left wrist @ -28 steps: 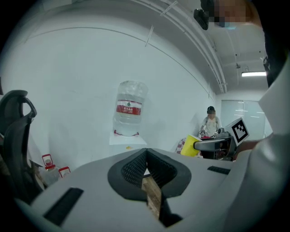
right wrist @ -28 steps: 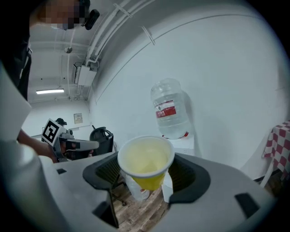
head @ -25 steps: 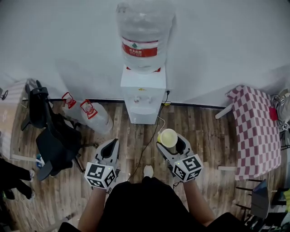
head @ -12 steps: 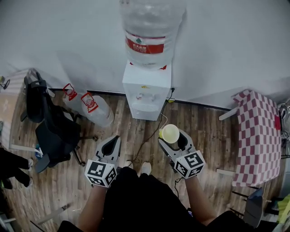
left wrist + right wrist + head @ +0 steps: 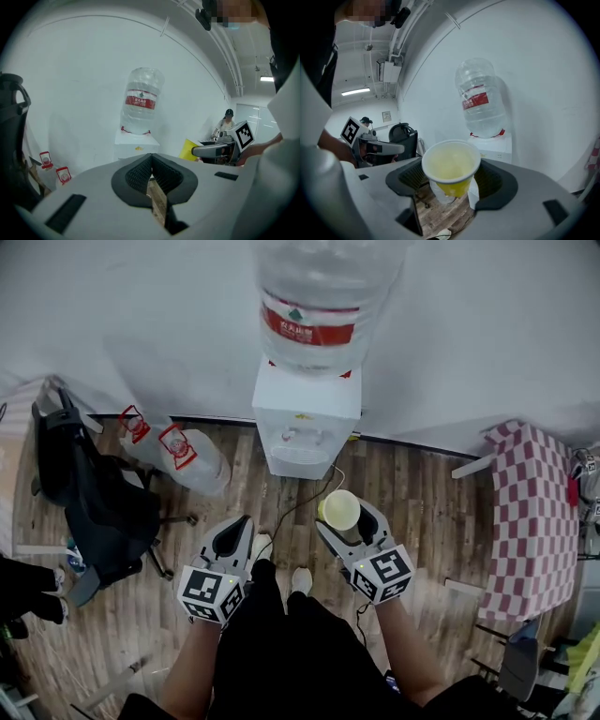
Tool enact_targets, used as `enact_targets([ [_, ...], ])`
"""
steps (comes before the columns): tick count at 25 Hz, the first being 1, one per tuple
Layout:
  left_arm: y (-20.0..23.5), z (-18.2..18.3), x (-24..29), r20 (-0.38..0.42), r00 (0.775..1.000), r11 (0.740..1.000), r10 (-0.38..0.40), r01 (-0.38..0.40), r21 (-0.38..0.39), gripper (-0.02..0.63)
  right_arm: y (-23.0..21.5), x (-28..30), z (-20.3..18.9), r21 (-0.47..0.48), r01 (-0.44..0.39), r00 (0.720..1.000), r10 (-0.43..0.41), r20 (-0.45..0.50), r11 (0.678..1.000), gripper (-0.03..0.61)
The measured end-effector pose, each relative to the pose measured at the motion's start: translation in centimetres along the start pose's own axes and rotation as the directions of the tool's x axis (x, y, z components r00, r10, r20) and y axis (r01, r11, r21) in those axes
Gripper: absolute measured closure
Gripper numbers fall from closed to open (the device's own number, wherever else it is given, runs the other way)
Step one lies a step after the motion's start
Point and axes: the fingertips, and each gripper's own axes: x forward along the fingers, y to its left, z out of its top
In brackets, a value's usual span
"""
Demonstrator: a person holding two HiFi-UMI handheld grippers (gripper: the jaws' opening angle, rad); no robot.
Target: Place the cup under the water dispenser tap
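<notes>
A yellow paper cup (image 5: pixel 341 510) with a white rim stands upright between the jaws of my right gripper (image 5: pixel 345 521), which is shut on it; in the right gripper view the cup (image 5: pixel 451 168) looks empty. The white water dispenser (image 5: pixel 306 418) with its clear bottle (image 5: pixel 319 301) stands against the wall straight ahead, its tap recess (image 5: pixel 298 440) a short way beyond the cup. My left gripper (image 5: pixel 232 538) hangs beside it, shut with nothing in it (image 5: pixel 151 174). The dispenser (image 5: pixel 494 145) rises behind the cup.
Two spare water bottles (image 5: pixel 178 454) lie on the wooden floor left of the dispenser. A black office chair (image 5: pixel 89 502) stands at the left, a checkered-cloth table (image 5: pixel 530 521) at the right. A cable (image 5: pixel 305 512) runs across the floor in front of the dispenser.
The dispenser has grown nearer and larger in the head view. Both grippers have moved slightly forward, the cup staying held in the right one.
</notes>
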Motion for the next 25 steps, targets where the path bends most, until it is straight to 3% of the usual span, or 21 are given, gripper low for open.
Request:
enact_targets([
  [10,4.8,-1.4,5.6,-0.061,0.997,0.999,-0.054,0.054,-0.003,0.598,-3.0,8.7,-3.0,-0.002,0.072,0.996,-0.072,-0.044,0.997,0.244],
  [25,10.6,-10.0,14.7,-0.115,0.990,0.996,-0.079,0.073,-0.058,0.600,-10.6,18.6,-15.0,0.007,0.178,0.977,-0.176,-0.123,0.984,0.244],
])
